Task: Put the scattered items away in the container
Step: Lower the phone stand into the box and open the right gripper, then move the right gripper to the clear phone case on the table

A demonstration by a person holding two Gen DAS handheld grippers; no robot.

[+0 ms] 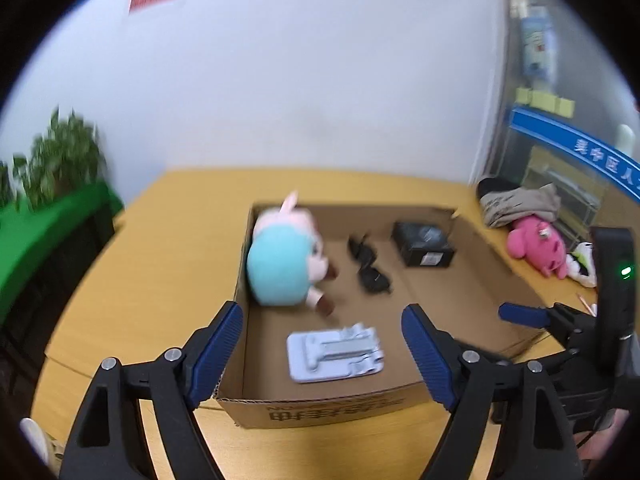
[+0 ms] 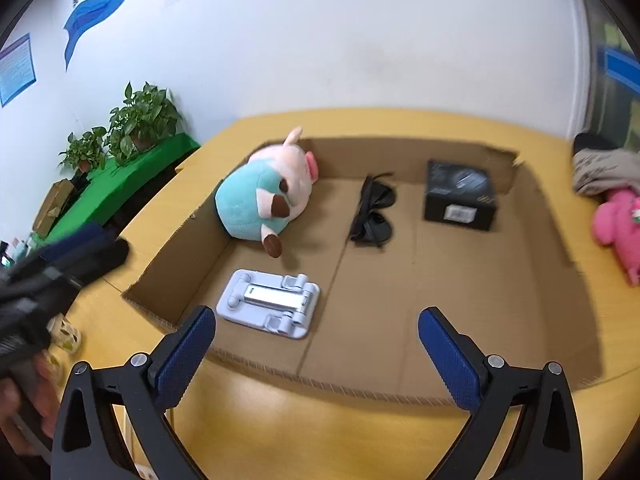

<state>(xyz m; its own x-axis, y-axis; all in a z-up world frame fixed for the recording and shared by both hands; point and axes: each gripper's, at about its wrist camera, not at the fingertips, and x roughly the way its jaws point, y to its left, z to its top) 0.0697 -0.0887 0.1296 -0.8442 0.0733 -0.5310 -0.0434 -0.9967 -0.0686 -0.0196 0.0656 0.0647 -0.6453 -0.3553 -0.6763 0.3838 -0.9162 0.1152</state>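
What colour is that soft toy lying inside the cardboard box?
The soft toy is teal-bodied with a pale pink head and brown feet, clearest in the right wrist view.

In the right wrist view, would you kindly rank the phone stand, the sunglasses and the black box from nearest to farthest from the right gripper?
1. White phone stand: lying flat in the cardboard box, just ahead-left of the open right gripper.
2. Sunglasses: mid-box, centre.
3. Black box: far right corner, slightly beyond the sunglasses.

Both the left gripper (image 1: 322, 344) and the right gripper (image 2: 317, 350) have black plastic frames with triangular cut-outs, silver screws at the joints, and blue ribbed pads (image 2: 450, 358) on their fingers. A green light (image 1: 625, 271) glows on the right unit's black body.
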